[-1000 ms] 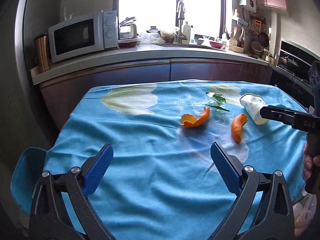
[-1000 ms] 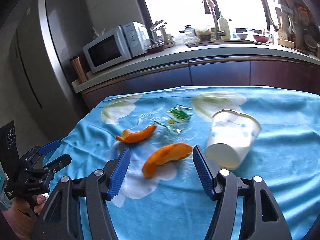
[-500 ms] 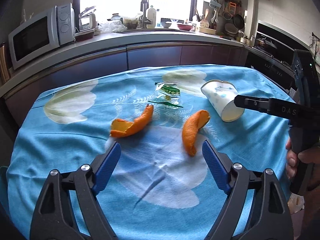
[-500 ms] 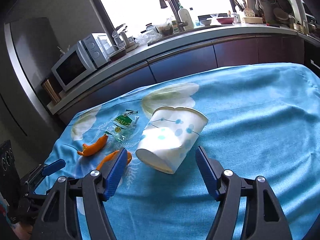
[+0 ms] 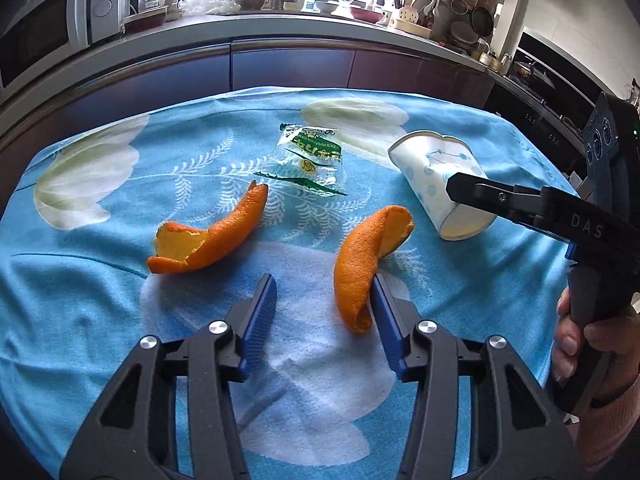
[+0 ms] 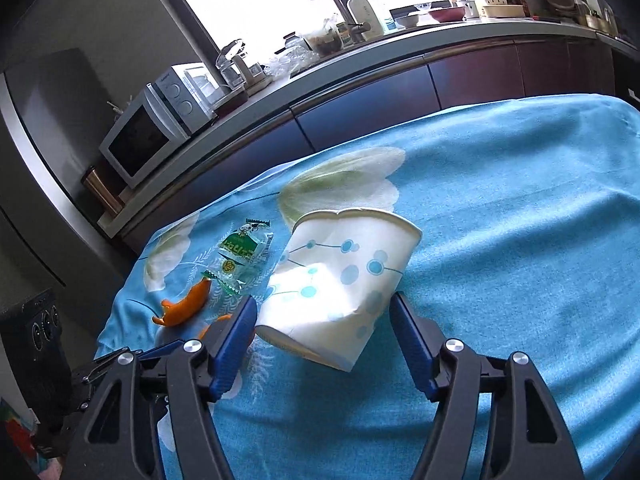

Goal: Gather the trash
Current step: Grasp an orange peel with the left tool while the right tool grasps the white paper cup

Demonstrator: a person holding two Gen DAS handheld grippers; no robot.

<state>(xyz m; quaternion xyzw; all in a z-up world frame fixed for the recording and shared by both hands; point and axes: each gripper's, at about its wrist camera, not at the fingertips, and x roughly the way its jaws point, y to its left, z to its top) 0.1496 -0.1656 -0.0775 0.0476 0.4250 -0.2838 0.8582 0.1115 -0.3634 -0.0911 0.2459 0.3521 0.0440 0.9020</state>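
Paper cup (image 6: 340, 280) lies on its side on the blue cloth (image 6: 520, 240), mouth pointing away, between the right gripper's (image 6: 324, 344) parted jaws, untouched. Left gripper (image 5: 324, 312), formerly wide, is closing around an orange peel (image 5: 360, 264) lying lengthwise.

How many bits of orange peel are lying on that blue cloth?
2. One orange peel lies toward the left of the cloth, clear of both grippers. The other peel sits between the closing jaws of the left gripper, against its right pad. None seem hidden.
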